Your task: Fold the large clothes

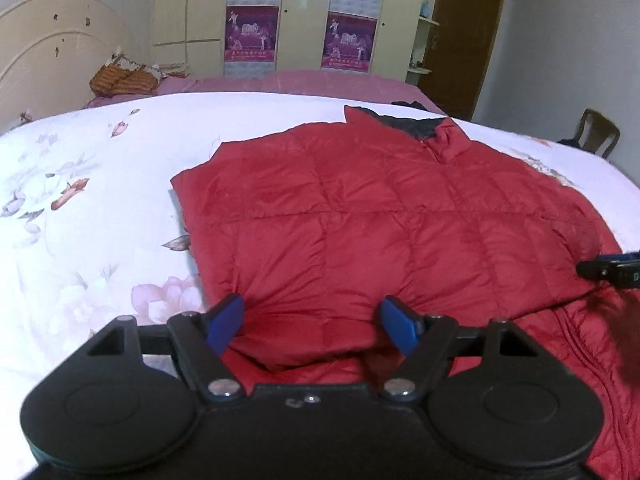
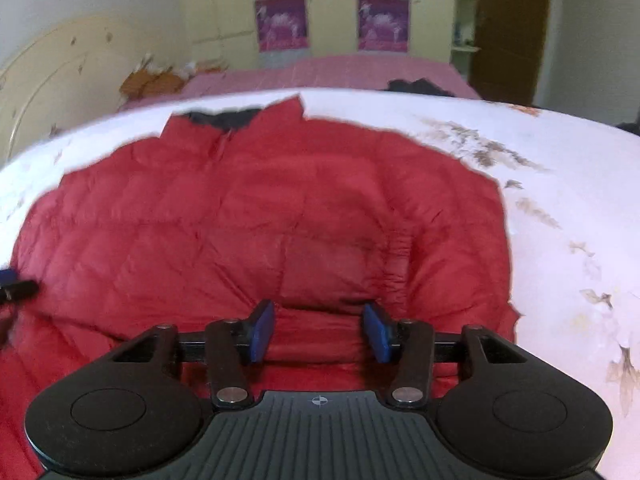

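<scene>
We bunch the red quilted puffer jacket (image 1: pixel 360 208) hem between both half-open grippers, left (image 1: pixel 310 322) and right (image 2: pixel 318 330), neither clearly clamped; next, close and fold it forward.

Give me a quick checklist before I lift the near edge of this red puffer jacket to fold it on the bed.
1. Red puffer jacket spread on the floral bedsheet: ok.
2. Left gripper straddles a bunched fold at the near hem: ok; pads clamped on it: cannot tell.
3. Right gripper has jacket fabric between its blue pads: ok; firm grip: cannot tell.
4. Collar at the far end, opposite both grippers: ok.
5. Sheet clear of both sets of jaws: ok.
6. Right-wrist view is blurred, so check it again.
</scene>
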